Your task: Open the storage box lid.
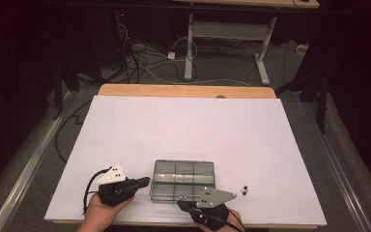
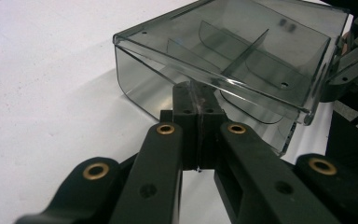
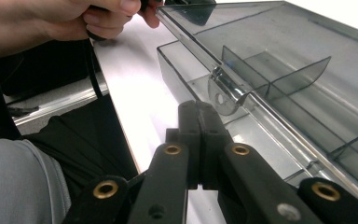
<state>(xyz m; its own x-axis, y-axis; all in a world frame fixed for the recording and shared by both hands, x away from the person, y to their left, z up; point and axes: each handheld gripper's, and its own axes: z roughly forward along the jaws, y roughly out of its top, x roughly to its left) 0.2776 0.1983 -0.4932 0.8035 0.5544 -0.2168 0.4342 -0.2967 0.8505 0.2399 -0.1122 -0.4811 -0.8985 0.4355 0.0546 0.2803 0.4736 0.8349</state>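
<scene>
Both grippers shut, holding nothing | left gripper [image 1: 144, 182] at box [image 1: 183, 181] left wall, right gripper [image 1: 182, 205] at its front latch | box near worktop front edge | risk: shoved off edge, lid stays latched, screws [image 1: 245, 189] scattered

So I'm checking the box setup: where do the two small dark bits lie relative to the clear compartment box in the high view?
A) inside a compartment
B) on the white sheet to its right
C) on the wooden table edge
B: the two small dark bits lie on the white sheet, just right of the compartment box, apart from it.
</scene>
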